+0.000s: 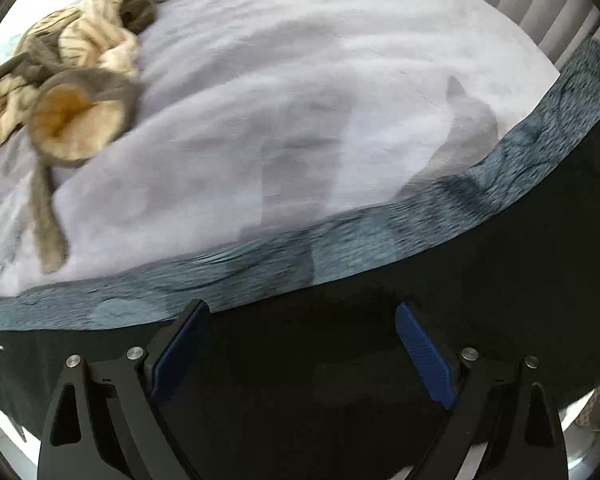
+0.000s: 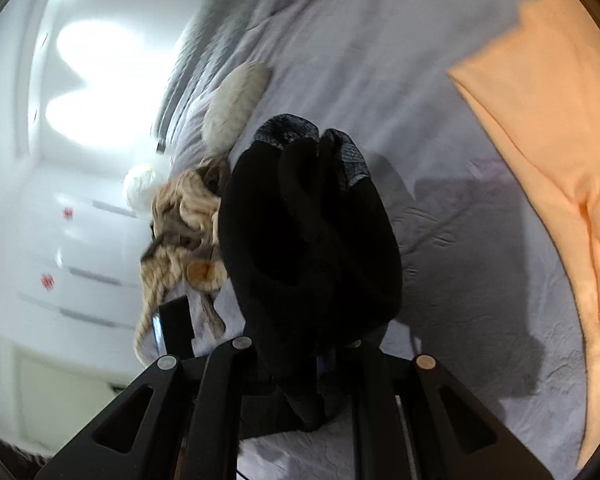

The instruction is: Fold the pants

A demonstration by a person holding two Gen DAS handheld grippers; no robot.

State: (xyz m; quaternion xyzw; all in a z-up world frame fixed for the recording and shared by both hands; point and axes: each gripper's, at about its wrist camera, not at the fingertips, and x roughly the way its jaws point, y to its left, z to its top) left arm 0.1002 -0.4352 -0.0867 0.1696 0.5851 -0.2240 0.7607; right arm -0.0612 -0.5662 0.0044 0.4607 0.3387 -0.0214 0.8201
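Black pants [image 1: 500,280] with a heathered grey-blue waistband [image 1: 380,236] stretch across the near edge of the bed in the left wrist view. My left gripper [image 1: 300,308] hangs over the black cloth, pointing steeply down, its blue pads [image 1: 424,352] wide apart and pressing on nothing. In the right wrist view a bunched mass of the black pants [image 2: 308,240] stands up from my right gripper [image 2: 320,354], which is shut on it. The grey waistband [image 2: 288,130] shows at the top of the bunch. The cloth hides the right fingertips.
The bed is covered by a pale lilac sheet [image 1: 280,100]. A pile of beige striped and grey clothes [image 1: 72,80] lies at its far left, also the pile [image 2: 180,220]. A peach cloth [image 2: 552,160] covers the right side. White drawers [image 2: 72,260] stand beyond the bed.
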